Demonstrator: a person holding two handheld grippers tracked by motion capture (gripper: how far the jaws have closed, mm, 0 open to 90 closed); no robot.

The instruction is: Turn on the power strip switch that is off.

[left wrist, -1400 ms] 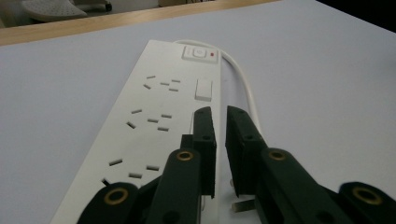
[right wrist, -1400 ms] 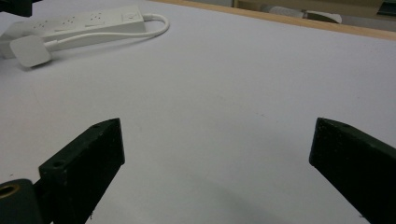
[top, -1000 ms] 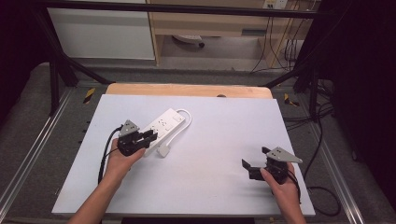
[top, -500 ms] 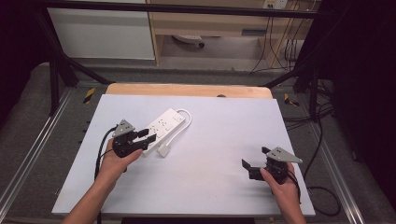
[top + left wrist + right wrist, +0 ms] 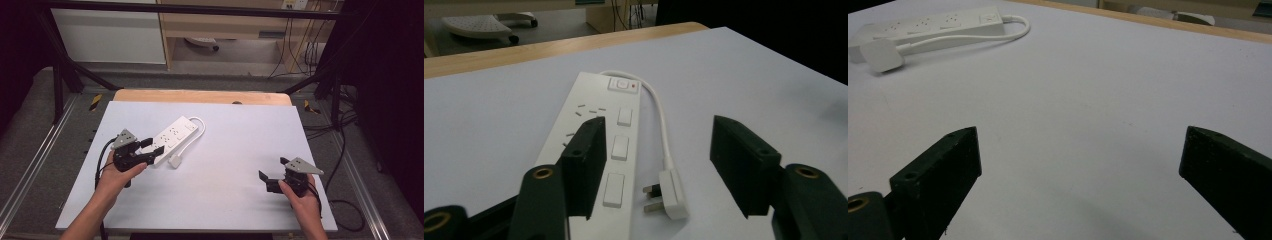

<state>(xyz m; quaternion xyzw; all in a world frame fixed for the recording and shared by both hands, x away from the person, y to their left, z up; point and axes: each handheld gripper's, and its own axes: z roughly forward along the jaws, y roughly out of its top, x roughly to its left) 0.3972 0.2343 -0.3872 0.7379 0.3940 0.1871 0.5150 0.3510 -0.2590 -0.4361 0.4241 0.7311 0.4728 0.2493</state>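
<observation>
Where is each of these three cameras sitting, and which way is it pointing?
High view: above the near side, looking forward and down at the table; forearms, left gripper, right gripper.
Left gripper view: rides that gripper, facing the power strip and plug; open black fingers.
Right gripper view: low over the table, open fingers.
All share the power strip.

Bare table (image 5: 235, 165) between hands; power strip (image 5: 172, 136) and plug (image 5: 175, 161) far-left.
</observation>
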